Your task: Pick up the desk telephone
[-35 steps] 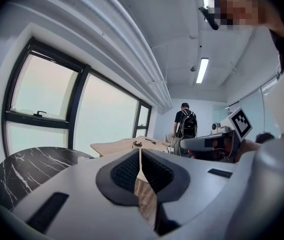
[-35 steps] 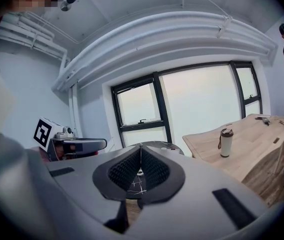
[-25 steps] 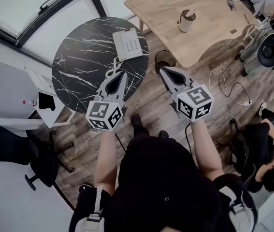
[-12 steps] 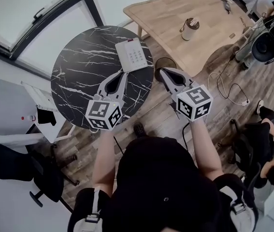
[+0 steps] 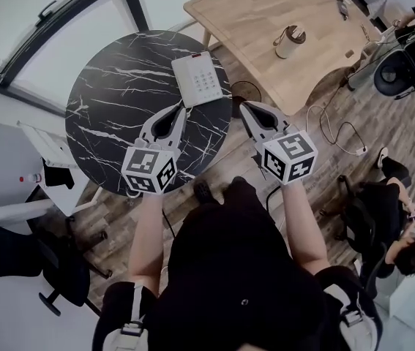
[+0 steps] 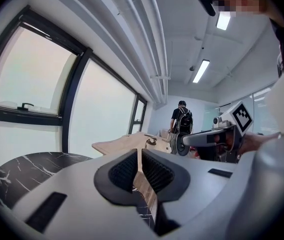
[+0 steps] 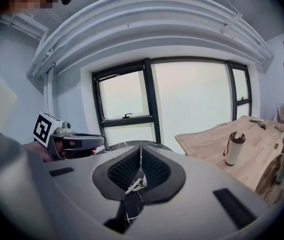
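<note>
desk telephone (image 5: pixel 200 79): flat on round marble table (image 5: pixel 108 104), upper centre of frame, untouched | left gripper (image 5: pixel 178 110): jaws together, empty, just below phone | right gripper (image 5: pixel 246 108): jaws together, empty, beside table's right edge | step: approach | next: open jaws, straddle phone

Bright daylight from the window (image 7: pixel 197 104) (fisheye-bent edges), soft shadows, sharp focus.
</note>
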The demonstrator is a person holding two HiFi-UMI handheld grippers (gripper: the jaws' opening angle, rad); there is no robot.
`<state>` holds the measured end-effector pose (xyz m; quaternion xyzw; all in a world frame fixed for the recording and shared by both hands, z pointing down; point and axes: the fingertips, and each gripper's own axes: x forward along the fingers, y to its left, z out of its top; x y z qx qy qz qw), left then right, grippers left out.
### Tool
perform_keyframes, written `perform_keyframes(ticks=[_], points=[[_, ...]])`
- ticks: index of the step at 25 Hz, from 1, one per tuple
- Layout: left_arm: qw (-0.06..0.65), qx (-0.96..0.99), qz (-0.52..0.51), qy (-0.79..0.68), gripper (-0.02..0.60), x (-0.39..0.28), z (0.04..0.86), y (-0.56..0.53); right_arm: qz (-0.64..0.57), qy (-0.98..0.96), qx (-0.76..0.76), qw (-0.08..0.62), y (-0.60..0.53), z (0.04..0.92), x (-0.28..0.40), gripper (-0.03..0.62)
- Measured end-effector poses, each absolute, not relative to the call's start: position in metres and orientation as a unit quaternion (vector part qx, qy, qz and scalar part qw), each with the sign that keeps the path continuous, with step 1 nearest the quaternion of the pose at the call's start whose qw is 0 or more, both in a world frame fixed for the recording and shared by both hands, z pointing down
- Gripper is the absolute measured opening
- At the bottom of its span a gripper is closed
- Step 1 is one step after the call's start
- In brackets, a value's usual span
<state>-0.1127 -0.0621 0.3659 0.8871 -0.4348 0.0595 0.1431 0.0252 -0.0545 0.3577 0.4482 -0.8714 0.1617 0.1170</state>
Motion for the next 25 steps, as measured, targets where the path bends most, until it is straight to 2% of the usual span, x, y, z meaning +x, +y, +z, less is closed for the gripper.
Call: perform_keyframes(ticks=[14, 17, 22, 25], points=[[0.188, 0.874, 0.066, -0.442, 0.033, -0.121, 0.402, -0.105, 0.204, -0.875, 0.412, 0.153, -0.114, 0.407, 0.011, 0.034], [0.206, 0.869, 0.068, -0.445, 0.101, -0.120, 0.413, -0.126, 0.214, -0.874, 0.403, 0.166, -0.137, 0.421, 0.009, 0.034], [0.251, 0.852, 0.077, -0.453, 0.121, -0.121, 0.444, -0.157, 0.237, -0.869, 0.390, 0.192, -0.176, 0.449, 0.009, 0.045], [0.278, 0.842, 0.084, -0.455, 0.140, -0.121, 0.466, -0.172, 0.256, -0.867, 0.376, 0.206, -0.195, 0.470, 0.008, 0.090]])
